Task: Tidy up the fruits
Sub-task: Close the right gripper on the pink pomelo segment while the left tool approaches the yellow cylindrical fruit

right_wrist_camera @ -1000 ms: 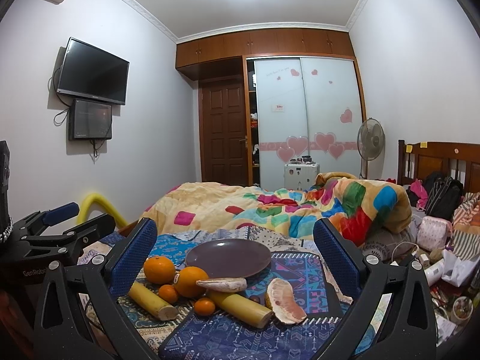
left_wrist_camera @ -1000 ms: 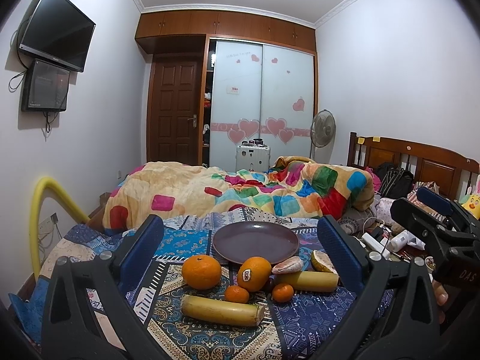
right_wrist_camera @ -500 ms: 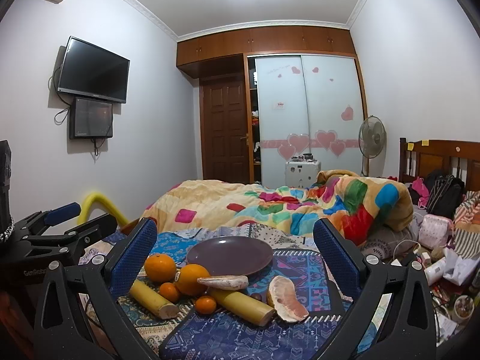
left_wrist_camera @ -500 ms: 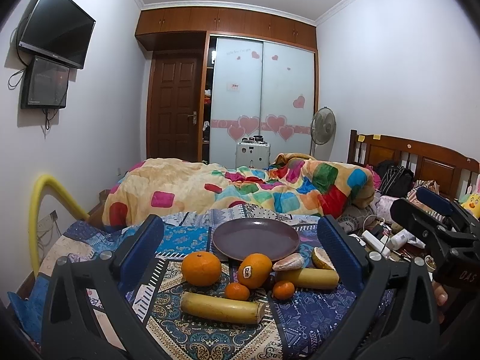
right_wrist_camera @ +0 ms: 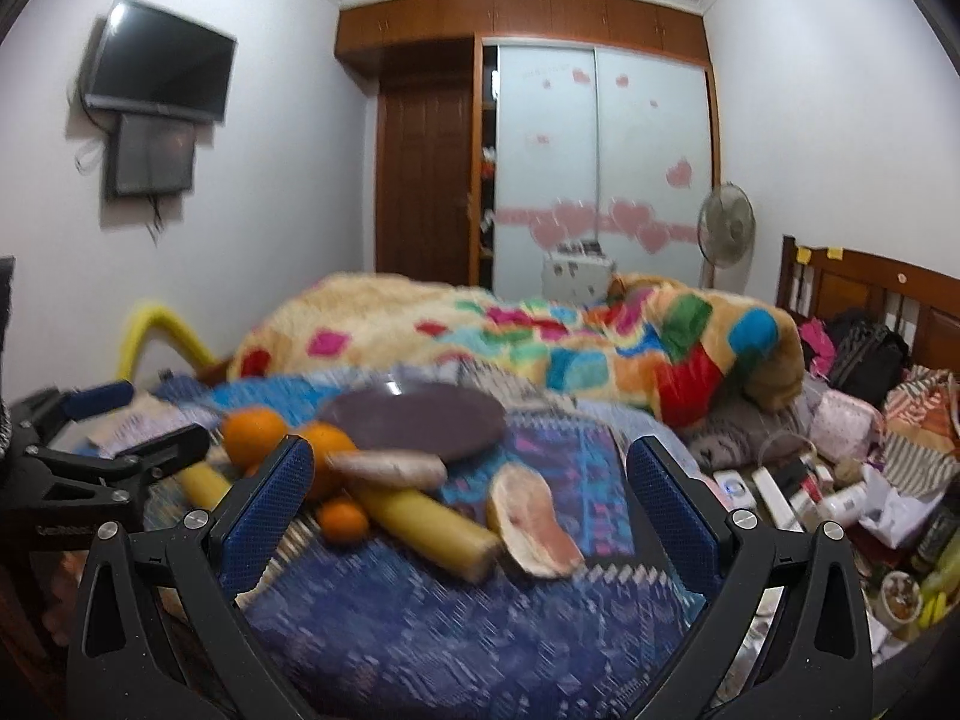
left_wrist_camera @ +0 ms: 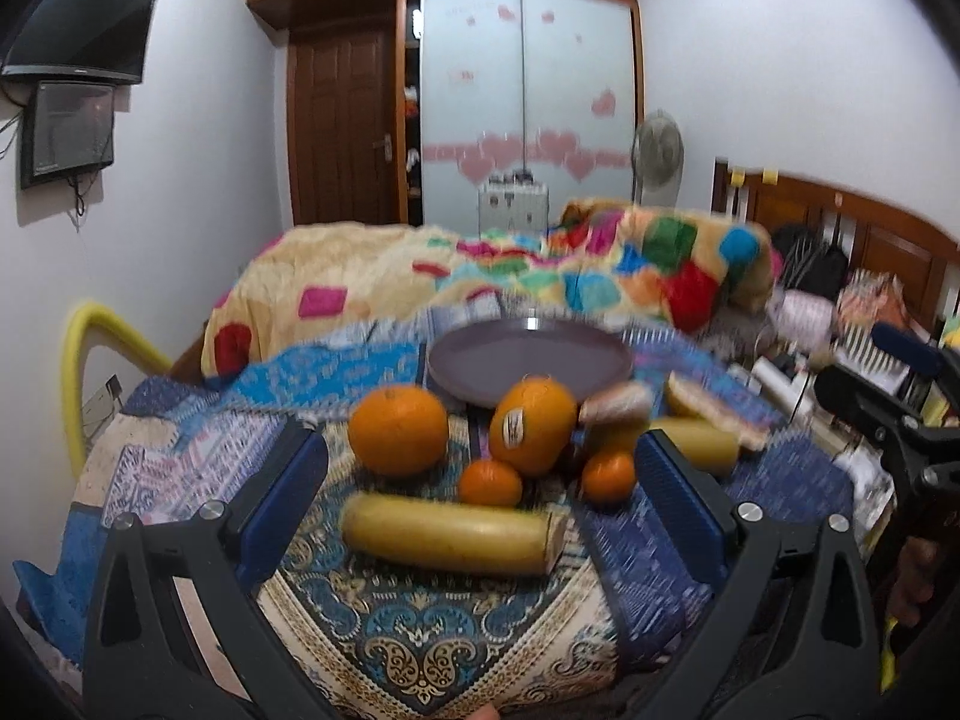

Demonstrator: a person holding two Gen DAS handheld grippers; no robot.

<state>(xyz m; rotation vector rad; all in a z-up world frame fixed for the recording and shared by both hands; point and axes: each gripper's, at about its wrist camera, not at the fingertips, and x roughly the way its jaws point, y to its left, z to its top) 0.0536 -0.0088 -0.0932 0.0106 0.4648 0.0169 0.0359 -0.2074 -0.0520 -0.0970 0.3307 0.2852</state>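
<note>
A purple plate [left_wrist_camera: 528, 360] lies on the patterned bed cover, also in the right wrist view [right_wrist_camera: 420, 420]. In front of it lie two large oranges [left_wrist_camera: 399, 429] [left_wrist_camera: 531, 426], two small tangerines [left_wrist_camera: 491, 483] [left_wrist_camera: 607, 476], a near banana piece [left_wrist_camera: 450, 534], a far banana piece [left_wrist_camera: 696, 447] [right_wrist_camera: 426, 519], a pale sweet potato [right_wrist_camera: 387, 468] and a grapefruit wedge [right_wrist_camera: 531, 519]. My left gripper [left_wrist_camera: 480, 492] is open just above the near banana. My right gripper [right_wrist_camera: 468, 492] is open, with the far banana and wedge between its fingers.
A colourful quilt [left_wrist_camera: 510, 276] is heaped behind the plate. Clutter of bottles and bags [right_wrist_camera: 840, 480] lies to the right by the wooden headboard [right_wrist_camera: 870, 288]. A yellow tube [left_wrist_camera: 90, 348] stands at the left wall. The other gripper shows at each view's side.
Both grippers have moved forward and down toward the fruit, which now looks larger and blurred. Both stay open and nothing is held.
</note>
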